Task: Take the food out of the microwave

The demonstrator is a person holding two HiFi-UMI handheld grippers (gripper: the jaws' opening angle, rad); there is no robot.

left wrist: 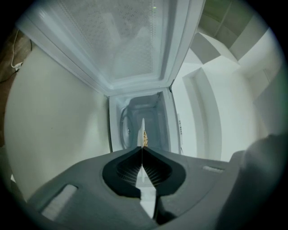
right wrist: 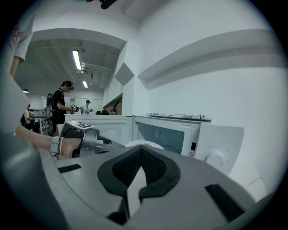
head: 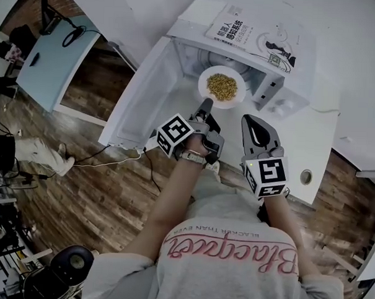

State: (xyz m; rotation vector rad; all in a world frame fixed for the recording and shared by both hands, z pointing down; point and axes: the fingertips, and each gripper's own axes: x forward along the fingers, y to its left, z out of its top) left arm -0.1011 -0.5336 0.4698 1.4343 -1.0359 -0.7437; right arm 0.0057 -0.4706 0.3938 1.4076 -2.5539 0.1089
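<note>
A white plate [head: 222, 86] heaped with yellow kernels [head: 222, 85] hangs at the mouth of the open white microwave [head: 278, 89], in front of its cavity. My left gripper [head: 205, 104] is shut on the plate's near rim. In the left gripper view the plate [left wrist: 142, 132] shows edge-on as a thin white line running out from the closed left gripper [left wrist: 142, 148], with the kernels [left wrist: 145, 138] beside it. My right gripper [head: 251, 119] hovers to the plate's right, shut with nothing in it. From the right gripper [right wrist: 141, 148] the plate [right wrist: 145, 144] peeks just beyond the tips.
The microwave door [head: 145, 95] swings wide open to the left. A book [head: 242, 32] lies on top of the microwave. The white table [head: 315, 142] has a round hole [head: 306, 177] near its front edge. People [right wrist: 60, 108] stand in the room behind.
</note>
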